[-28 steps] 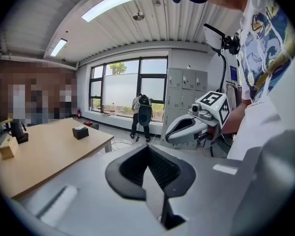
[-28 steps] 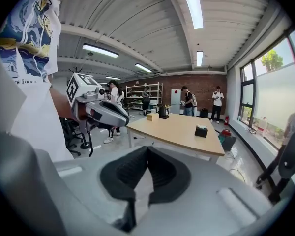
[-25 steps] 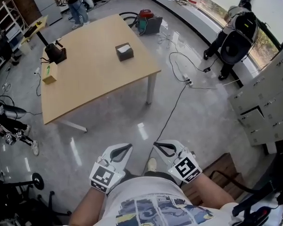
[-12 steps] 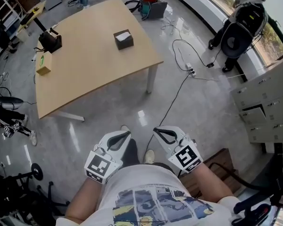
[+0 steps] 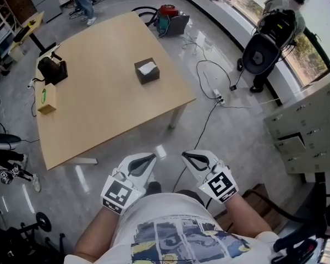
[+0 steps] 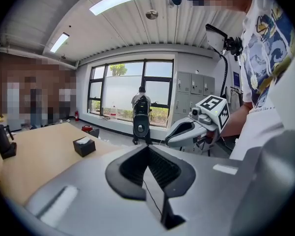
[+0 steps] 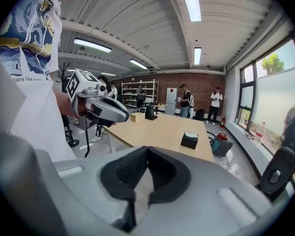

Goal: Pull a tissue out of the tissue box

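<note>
Both tongs [image 5: 149, 159] [image 5: 186, 156] far from tissue box [image 5: 147, 70]

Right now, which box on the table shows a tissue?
The dark box near the middle of the table: white tissue shows in its top. The tan box at the left edge shows only a green mark.
</note>
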Motion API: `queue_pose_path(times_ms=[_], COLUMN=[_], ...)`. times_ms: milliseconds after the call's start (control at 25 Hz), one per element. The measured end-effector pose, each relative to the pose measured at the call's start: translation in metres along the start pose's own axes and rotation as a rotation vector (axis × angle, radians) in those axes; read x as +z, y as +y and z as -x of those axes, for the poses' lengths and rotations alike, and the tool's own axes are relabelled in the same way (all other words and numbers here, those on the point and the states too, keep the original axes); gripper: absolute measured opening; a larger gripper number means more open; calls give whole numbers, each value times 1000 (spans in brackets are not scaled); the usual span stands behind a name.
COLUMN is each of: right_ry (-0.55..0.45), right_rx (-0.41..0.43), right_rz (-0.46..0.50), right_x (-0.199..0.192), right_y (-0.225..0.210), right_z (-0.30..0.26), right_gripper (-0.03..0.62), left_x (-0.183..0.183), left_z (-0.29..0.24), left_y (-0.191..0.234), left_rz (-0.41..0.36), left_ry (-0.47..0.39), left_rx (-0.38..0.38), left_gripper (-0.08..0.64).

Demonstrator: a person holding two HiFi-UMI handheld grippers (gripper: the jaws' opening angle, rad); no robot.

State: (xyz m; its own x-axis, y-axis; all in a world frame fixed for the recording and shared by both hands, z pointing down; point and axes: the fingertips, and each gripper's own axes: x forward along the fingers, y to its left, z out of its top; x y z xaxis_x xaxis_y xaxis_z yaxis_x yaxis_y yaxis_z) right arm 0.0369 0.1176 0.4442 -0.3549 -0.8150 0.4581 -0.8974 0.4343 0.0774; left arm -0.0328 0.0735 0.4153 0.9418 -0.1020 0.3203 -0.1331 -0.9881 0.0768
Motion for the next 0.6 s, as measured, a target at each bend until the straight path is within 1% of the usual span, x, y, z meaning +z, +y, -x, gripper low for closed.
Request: queue_pose_path(times_ms=[160,240,360,480,600], right_ry=[0,-6,-5,-1,-10], right_rx=[36,53,86,116,149], right_rz=[33,43,53,54,67], right_x=[23,35,49,56,59], right_y=[-1,-4,-7,-20,-39], right_z=[-44,-64,-88,-107,-124], right_gripper=[3,3,4,4,5], left_x=[-8,-12,-11,-11,-10], left_z=[20,27,32,26,10], left_y=[41,65,88,103,120], left_rz=[0,7,45,64,65], left_ry=[22,34,20,17,27], left_rx=[6,32,67,90,101], left_gripper=[2,2,2,2,2])
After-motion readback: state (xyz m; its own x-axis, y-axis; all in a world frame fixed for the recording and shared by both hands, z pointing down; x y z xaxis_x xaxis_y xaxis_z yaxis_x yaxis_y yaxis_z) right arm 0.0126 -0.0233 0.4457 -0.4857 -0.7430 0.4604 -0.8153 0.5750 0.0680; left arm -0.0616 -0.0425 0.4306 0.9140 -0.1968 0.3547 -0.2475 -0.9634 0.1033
